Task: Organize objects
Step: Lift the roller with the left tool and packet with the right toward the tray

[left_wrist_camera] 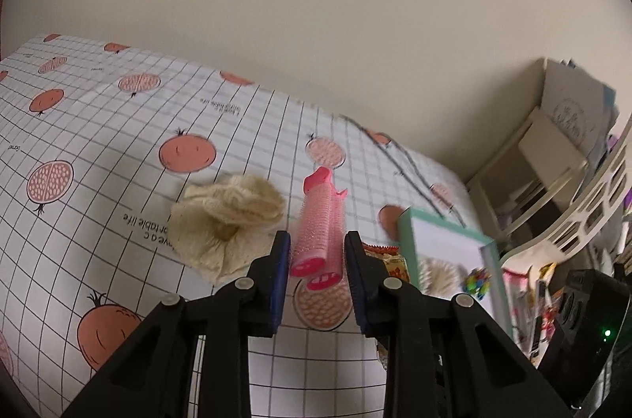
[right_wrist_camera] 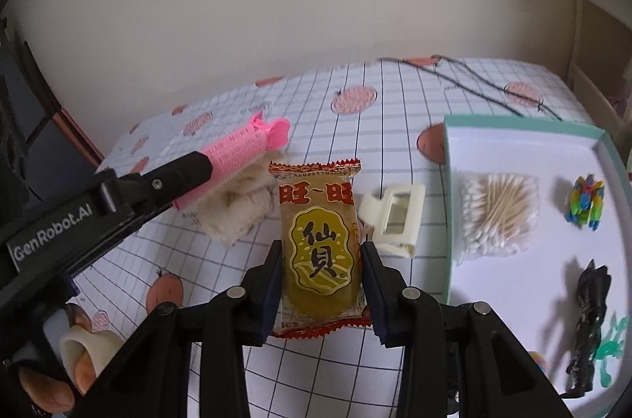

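Snack packet [right_wrist_camera: 320, 249] sits clamped between right hand-held gripper [right_wrist_camera: 322, 260] fingers.

A plain room corner, seen past my jaws.

Ahead of me rises a bare, matte cream-beige wall [left_wrist_camera: 316, 23], evenly lit with no hard shadows. Below it spreads a table under a white grid-lined cloth printed with orange pomegranates [left_wrist_camera: 118, 141]. To my right, in the corner, stands a cream-white wooden shelf unit [left_wrist_camera: 553, 157] holding pale boxes, with a white slotted plastic basket rim [left_wrist_camera: 604, 189] curving in front of it.
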Action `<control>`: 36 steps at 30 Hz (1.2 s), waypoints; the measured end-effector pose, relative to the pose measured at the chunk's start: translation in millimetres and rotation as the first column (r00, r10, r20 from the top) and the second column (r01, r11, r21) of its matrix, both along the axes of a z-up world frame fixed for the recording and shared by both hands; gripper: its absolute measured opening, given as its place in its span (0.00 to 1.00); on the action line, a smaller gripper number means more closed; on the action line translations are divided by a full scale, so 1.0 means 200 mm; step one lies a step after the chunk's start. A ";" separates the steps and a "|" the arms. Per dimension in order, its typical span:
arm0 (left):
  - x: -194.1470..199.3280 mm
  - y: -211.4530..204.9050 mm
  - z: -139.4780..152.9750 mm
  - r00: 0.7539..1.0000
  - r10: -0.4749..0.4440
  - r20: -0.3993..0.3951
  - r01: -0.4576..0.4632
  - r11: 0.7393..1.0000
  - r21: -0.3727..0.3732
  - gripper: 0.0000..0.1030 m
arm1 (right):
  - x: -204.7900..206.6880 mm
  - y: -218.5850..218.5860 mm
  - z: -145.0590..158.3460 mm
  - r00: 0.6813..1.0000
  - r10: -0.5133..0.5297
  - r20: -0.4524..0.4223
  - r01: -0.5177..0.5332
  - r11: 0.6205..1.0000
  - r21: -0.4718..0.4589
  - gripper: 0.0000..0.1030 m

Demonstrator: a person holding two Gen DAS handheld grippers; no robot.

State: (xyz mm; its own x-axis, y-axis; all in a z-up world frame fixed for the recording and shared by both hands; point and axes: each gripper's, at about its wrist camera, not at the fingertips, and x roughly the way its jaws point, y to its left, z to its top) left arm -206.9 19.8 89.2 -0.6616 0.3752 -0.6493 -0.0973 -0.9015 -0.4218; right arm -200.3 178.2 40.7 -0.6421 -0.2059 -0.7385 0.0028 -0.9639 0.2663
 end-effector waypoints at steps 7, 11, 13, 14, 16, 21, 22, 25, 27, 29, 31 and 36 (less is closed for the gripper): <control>0.02 0.00 0.04 1.000 -0.007 -0.021 0.008 1.000 0.020 0.28 | 0.02 0.08 0.05 0.999 -0.040 -0.026 0.040 0.999 -0.003 0.39; 0.03 0.02 0.04 1.000 -0.018 -0.019 0.018 1.000 0.019 0.28 | 0.03 0.13 0.05 0.997 -0.077 -0.016 0.077 0.997 -0.002 0.39; 0.04 0.04 0.03 1.000 -0.023 -0.019 0.024 1.000 0.018 0.28 | 0.04 0.18 0.05 0.993 -0.113 -0.013 0.114 0.994 0.002 0.39; 0.04 0.04 0.03 0.999 -0.026 -0.020 0.026 1.000 0.016 0.28 | 0.04 0.20 0.06 0.992 -0.127 -0.013 0.127 0.992 0.000 0.39; 0.04 0.06 0.03 0.999 -0.035 -0.019 0.035 0.999 0.014 0.28 | 0.05 0.23 0.06 0.989 -0.149 -0.015 0.149 0.989 -0.001 0.39; 0.05 0.13 0.02 0.998 -0.060 -0.009 0.060 0.998 0.010 0.28 | 0.07 0.31 0.06 0.978 -0.208 -0.008 0.208 0.978 -0.001 0.39; 0.05 0.15 0.02 0.998 -0.067 -0.009 0.067 0.998 0.007 0.28 | 0.07 0.33 0.06 0.976 -0.220 -0.007 0.220 0.976 0.000 0.39; 0.06 0.20 0.02 0.996 -0.087 -0.009 0.087 0.996 0.000 0.28 | 0.09 0.39 0.06 0.966 -0.260 -0.004 0.260 0.966 -0.002 0.39; 0.07 0.23 0.02 0.995 -0.100 -0.009 0.100 0.995 -0.007 0.28 | 0.11 0.44 0.05 0.958 -0.286 -0.001 0.286 0.958 -0.003 0.39; 0.08 0.28 0.02 0.993 -0.117 -0.009 0.117 0.993 -0.019 0.28 | 0.13 0.48 0.04 0.952 -0.305 0.001 0.305 0.952 -0.002 0.39; 0.09 0.32 0.01 0.991 -0.136 -0.009 0.135 0.990 -0.028 0.28 | 0.15 0.53 0.03 0.945 -0.326 0.005 0.326 0.945 0.000 0.39; 0.12 0.43 0.01 0.983 -0.182 -0.011 0.181 0.982 -0.062 0.28 | 0.20 0.64 0.01 0.930 -0.367 0.012 0.366 0.930 0.023 0.39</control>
State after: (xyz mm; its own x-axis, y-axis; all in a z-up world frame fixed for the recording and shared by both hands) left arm -182.4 106.1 91.4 -0.5970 0.4503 -0.6639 -0.2681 -0.8920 -0.3639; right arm -159.8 306.0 42.6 -0.6585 0.0567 -0.7504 -0.3555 -0.9023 0.2437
